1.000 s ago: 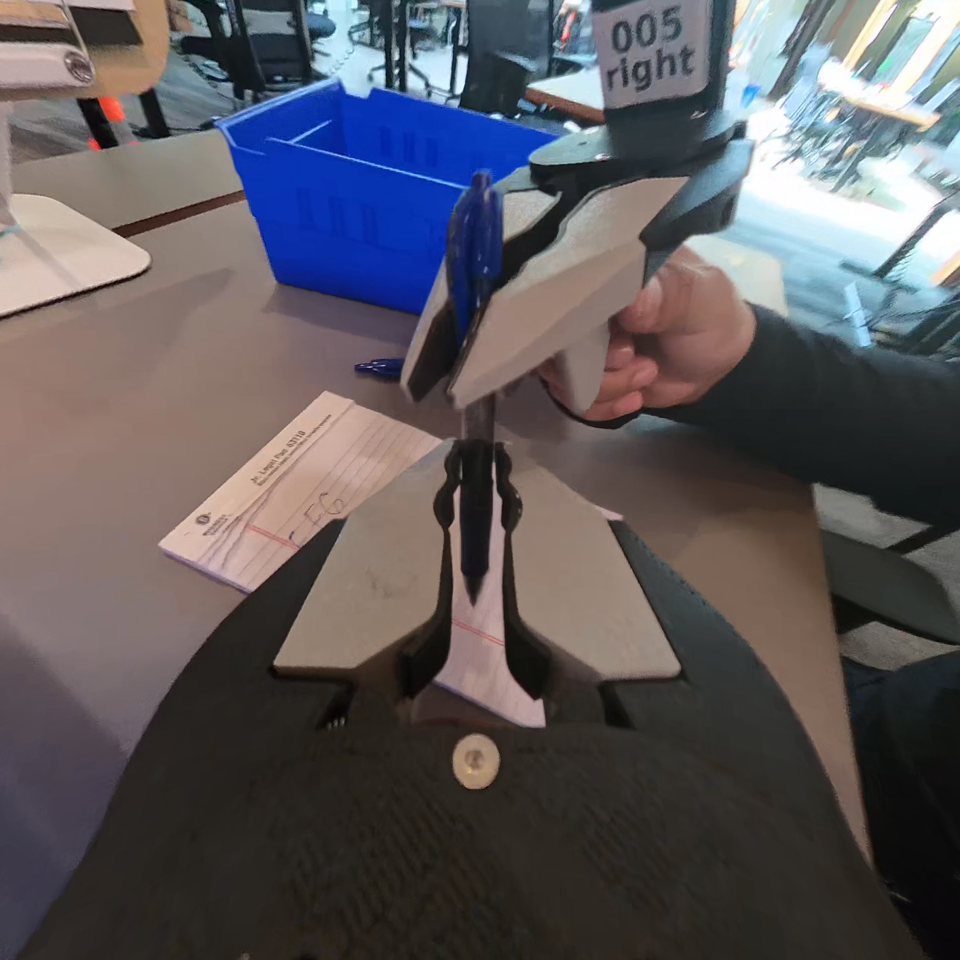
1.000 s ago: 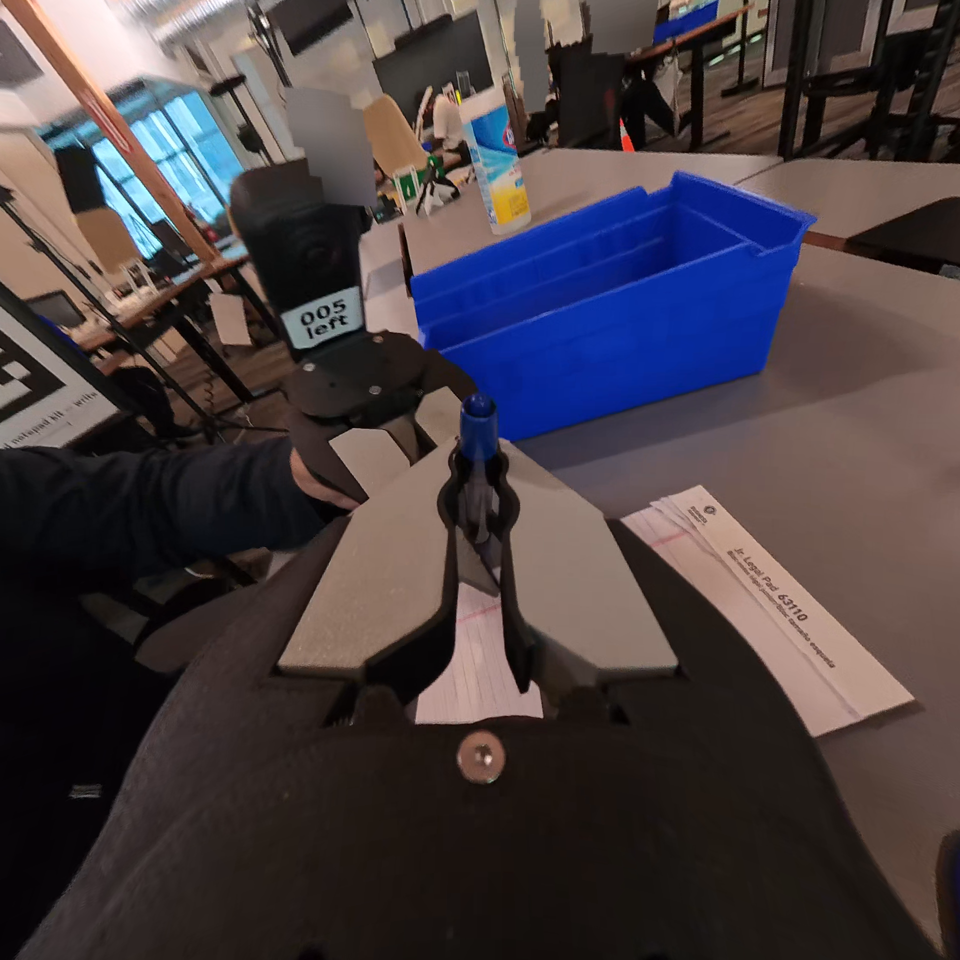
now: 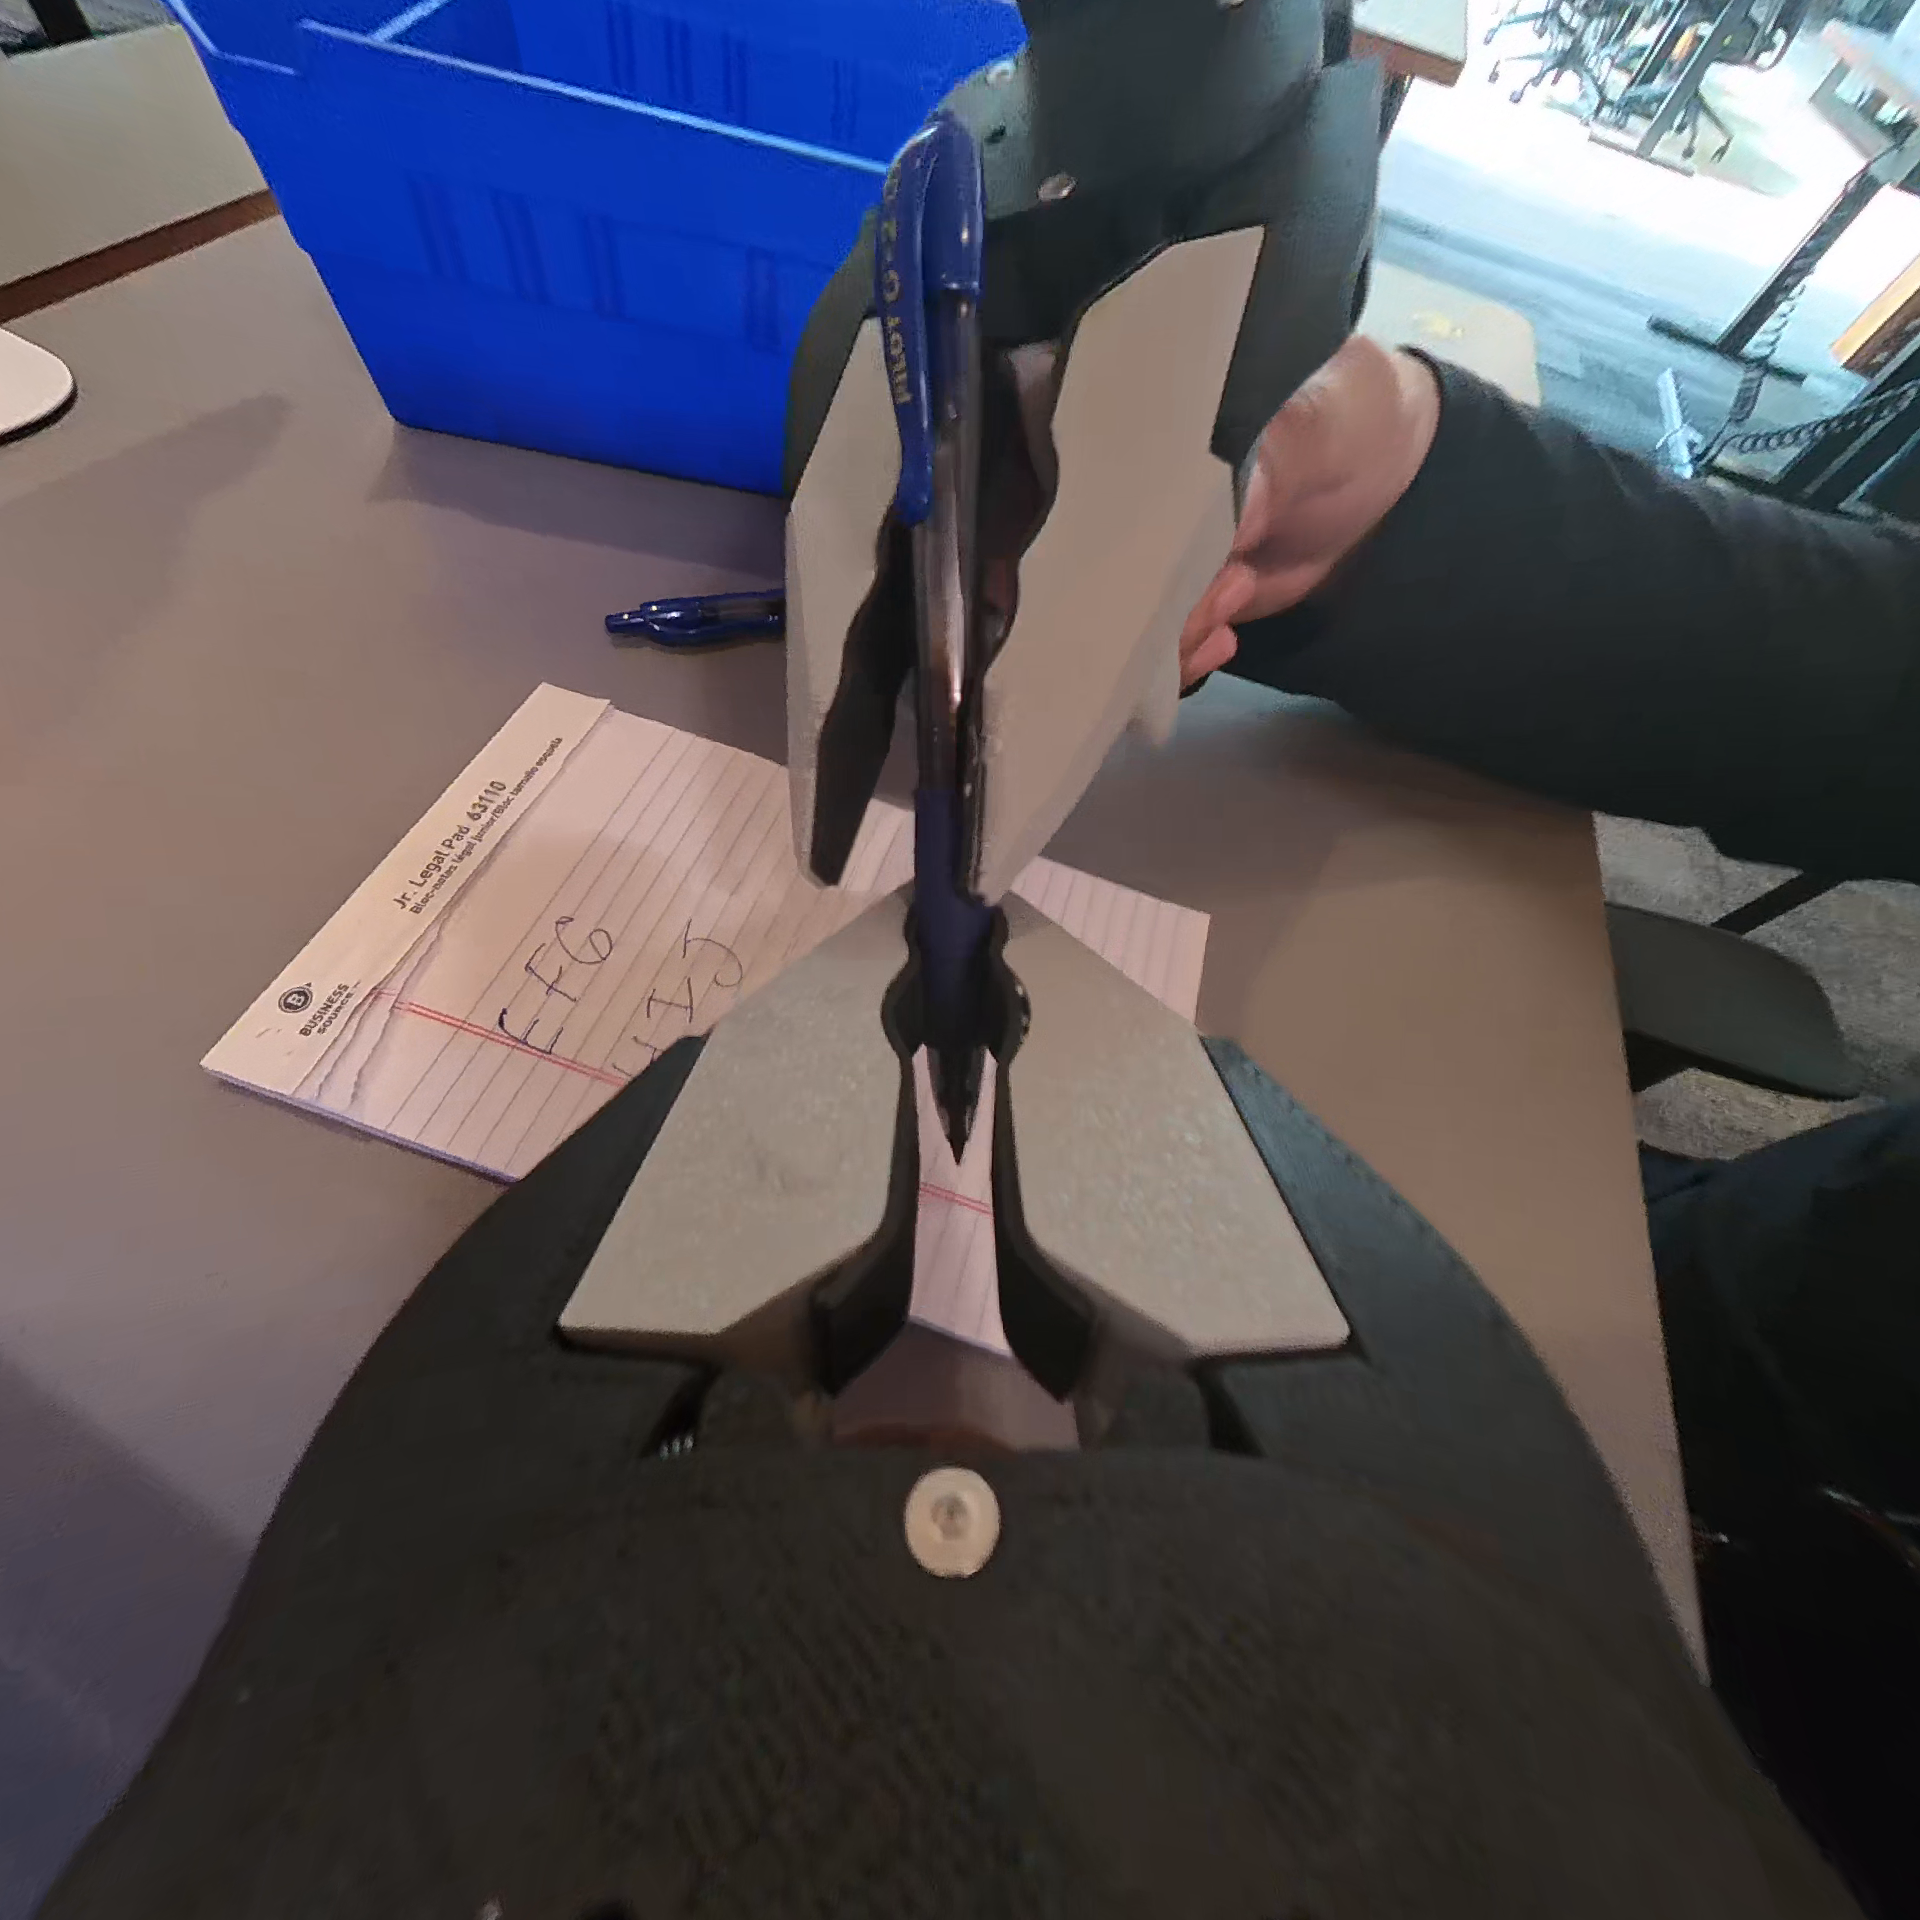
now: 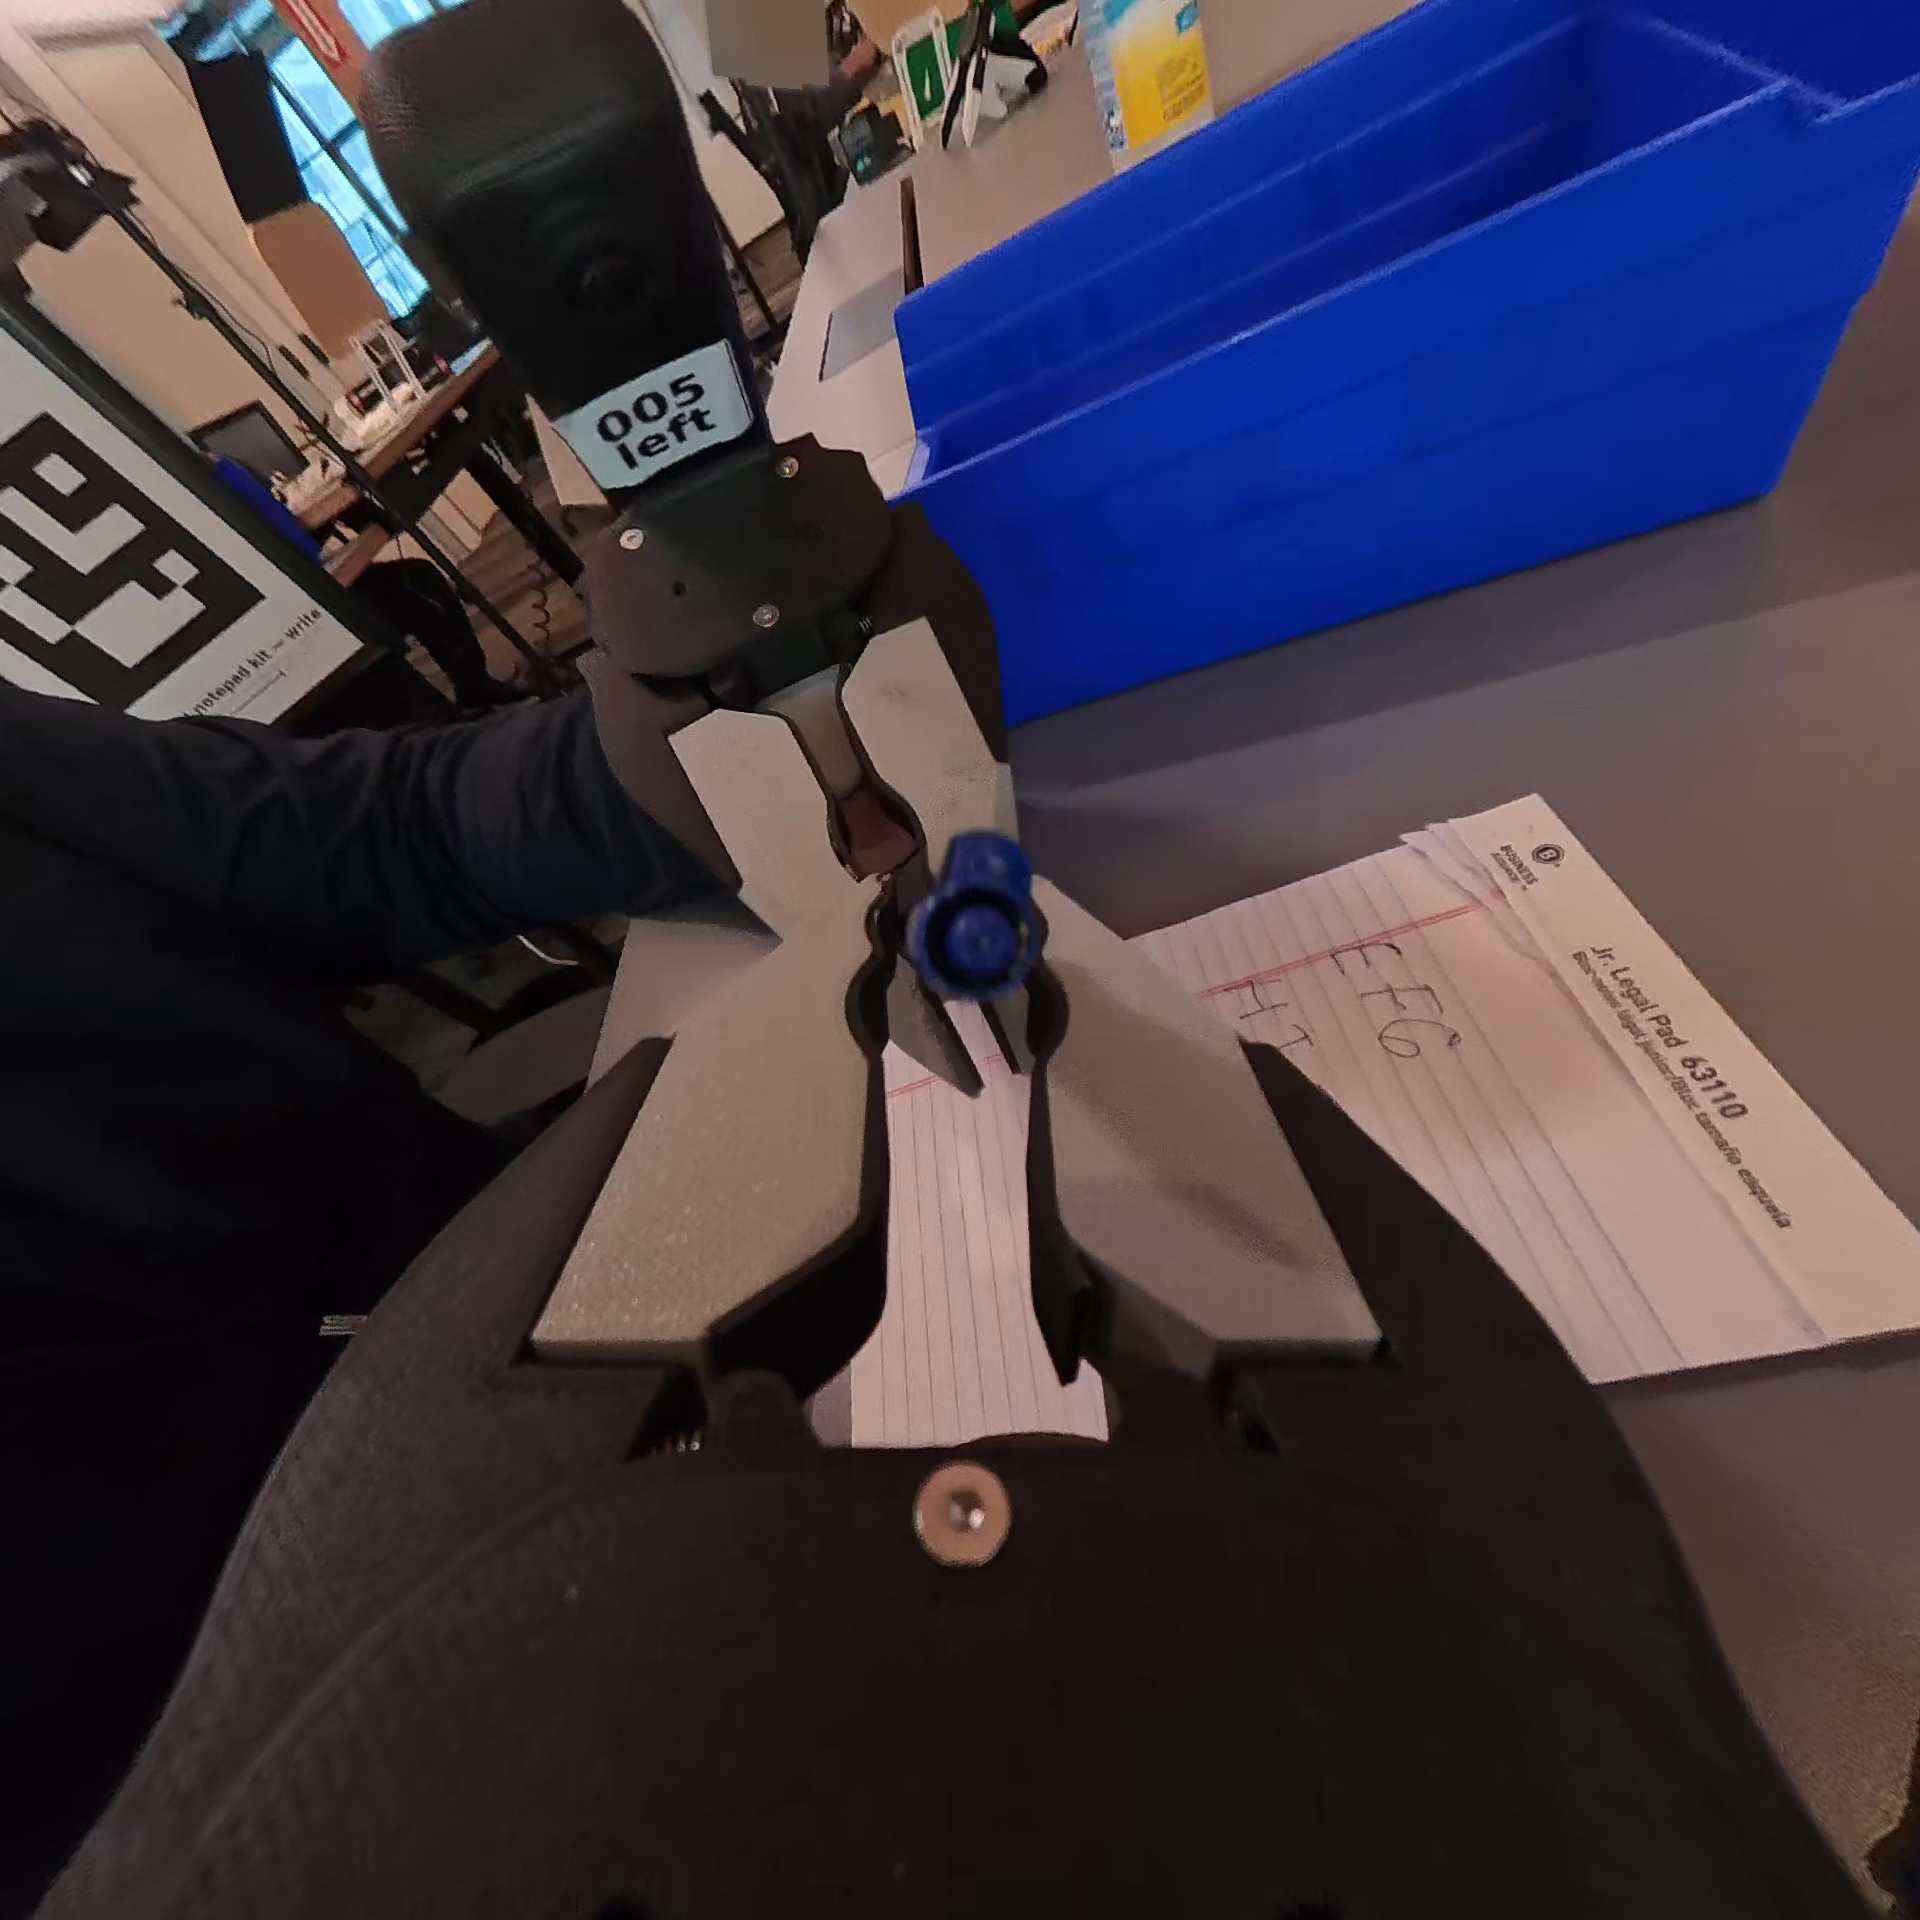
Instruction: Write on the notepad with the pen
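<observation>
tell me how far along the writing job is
Done: the notepad already carries two lines of blue handwriting on its top sheet. In hand: both the left gripper and the right gripper are shut on the pen, its tip down, seemingly just above the paper. Left: any more writing, then putting the pen down. A second pen lies untouched by the blue bin.
</observation>
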A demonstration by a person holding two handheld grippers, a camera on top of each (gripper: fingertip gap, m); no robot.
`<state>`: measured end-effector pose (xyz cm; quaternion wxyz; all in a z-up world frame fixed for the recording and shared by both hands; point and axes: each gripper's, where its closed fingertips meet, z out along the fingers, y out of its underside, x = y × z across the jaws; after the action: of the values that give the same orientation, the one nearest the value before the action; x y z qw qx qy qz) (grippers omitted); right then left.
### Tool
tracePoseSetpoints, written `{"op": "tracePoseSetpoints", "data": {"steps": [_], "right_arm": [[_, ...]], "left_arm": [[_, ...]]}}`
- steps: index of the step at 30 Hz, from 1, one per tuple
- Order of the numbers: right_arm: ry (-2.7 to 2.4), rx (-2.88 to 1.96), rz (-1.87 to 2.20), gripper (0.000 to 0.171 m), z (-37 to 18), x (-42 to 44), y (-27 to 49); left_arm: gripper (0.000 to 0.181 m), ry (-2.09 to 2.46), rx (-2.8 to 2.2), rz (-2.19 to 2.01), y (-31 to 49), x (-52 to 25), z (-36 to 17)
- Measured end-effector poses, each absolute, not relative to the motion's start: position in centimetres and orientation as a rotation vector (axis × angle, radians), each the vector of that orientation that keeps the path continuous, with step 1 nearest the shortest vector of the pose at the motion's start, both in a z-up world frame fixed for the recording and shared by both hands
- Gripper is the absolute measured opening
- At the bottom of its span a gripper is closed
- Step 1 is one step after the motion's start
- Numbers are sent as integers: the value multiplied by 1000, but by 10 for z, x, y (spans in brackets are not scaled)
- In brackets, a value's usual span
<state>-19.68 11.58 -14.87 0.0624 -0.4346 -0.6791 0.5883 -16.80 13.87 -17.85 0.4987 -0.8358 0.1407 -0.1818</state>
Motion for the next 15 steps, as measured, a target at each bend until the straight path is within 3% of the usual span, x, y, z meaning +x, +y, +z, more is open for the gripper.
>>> {"op": "tracePoseSetpoints", "data": {"steps": [1,3,15], "right_arm": [[-2063,-1318,1773,18,-150,-196,116],[-2083,-1303,1779,8,-151,-194,114],[-2133,-1391,1782,9,-166,-195,109]], "left_arm": [[4,347,-2033,-426,138,-169,-181],[4,352,-2049,-397,139,-171,-183],[4,428,-2139,-301,133,-177,-199]]}}
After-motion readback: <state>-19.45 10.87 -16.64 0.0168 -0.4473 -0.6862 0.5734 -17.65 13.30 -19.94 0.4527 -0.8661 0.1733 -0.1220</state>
